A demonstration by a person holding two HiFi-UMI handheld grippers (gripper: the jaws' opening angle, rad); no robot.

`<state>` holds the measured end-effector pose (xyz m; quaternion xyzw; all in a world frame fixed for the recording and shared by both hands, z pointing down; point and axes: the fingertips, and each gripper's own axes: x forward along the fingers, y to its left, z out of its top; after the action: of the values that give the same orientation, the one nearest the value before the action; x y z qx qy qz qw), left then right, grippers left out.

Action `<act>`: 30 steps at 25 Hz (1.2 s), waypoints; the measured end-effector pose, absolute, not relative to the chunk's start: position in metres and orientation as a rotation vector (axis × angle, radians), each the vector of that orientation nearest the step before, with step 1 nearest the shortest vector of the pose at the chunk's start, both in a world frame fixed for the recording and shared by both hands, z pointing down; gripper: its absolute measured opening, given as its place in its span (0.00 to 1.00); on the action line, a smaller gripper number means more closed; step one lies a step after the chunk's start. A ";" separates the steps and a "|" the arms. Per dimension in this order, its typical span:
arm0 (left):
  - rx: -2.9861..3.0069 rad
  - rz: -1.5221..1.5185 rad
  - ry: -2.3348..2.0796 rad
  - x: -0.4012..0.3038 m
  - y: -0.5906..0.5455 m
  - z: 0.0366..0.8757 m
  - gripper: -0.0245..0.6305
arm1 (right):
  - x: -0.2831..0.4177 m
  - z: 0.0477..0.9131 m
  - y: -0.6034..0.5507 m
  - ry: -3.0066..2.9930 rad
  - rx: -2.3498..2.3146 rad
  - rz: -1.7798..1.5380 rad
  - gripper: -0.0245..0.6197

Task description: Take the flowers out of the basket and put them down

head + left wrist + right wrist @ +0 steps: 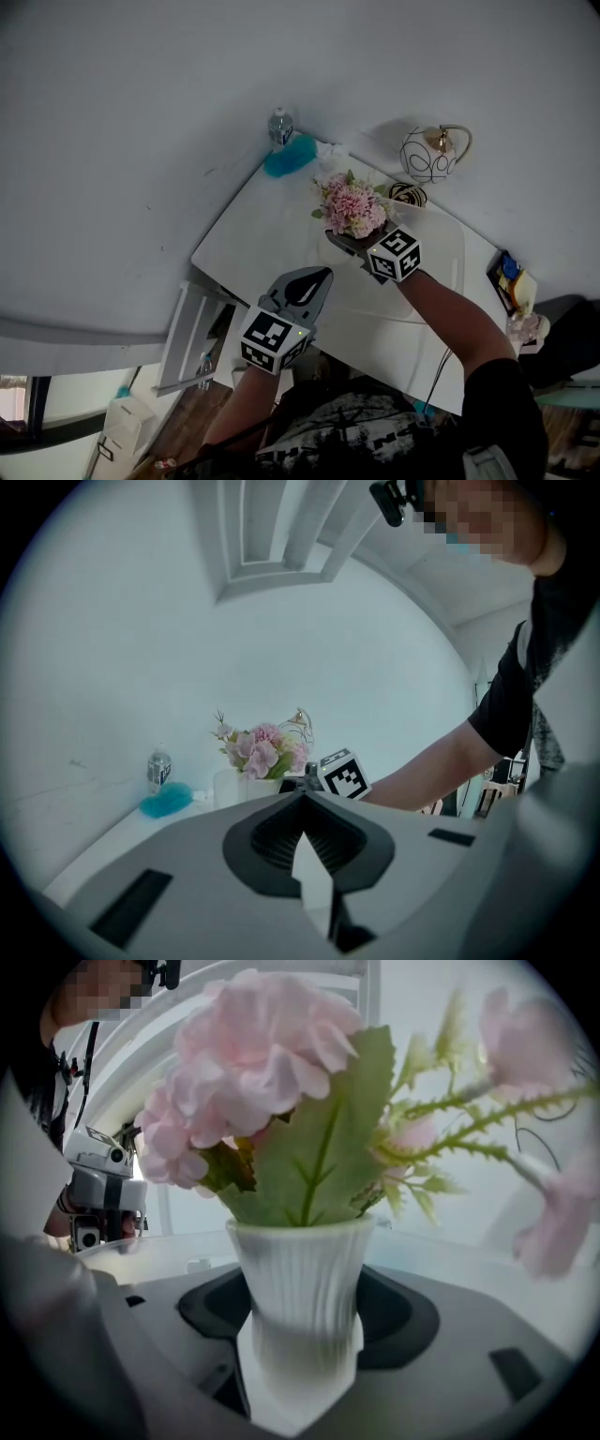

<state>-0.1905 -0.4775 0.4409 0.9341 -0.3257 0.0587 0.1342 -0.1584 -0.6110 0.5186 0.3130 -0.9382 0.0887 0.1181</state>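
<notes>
Pink flowers (pixel 354 208) with green leaves stand in a white ribbed vase (pixel 300 1288). My right gripper (pixel 339 238) is shut on that vase, its jaws pressed against both sides of the lower part (pixel 300 1372). The bouquet is at the back middle of the white table (pixel 272 234); I cannot tell whether the vase rests on it. A round white basket (pixel 428 155) with black lines and a gold handle stands just behind, to the right. My left gripper (pixel 317 277) hovers shut and empty at the table's front left, pointing at the flowers (pixel 262 750).
A water bottle (pixel 280 125) and a teal fluffy thing (pixel 289 157) sit at the table's back left corner. A dark striped ball (pixel 408 194) lies beside the flowers. Small items (pixel 511 277) sit past the right edge. A white cabinet (pixel 192 337) stands lower left.
</notes>
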 end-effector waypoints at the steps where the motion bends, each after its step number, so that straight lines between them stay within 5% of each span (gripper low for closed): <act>1: 2.708 0.166 -0.947 -0.191 -0.478 0.440 0.06 | -0.157 0.515 -0.609 -2.746 0.914 0.264 0.55; 30: 2.914 0.177 -0.655 -0.094 -0.434 0.400 0.06 | -0.046 0.366 -0.528 -2.783 1.158 0.164 0.55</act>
<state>-0.0938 -0.4338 0.4001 0.9712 -0.2184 0.0591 0.0749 -0.0463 -0.5278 0.3658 0.3829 -0.9201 0.0543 0.0613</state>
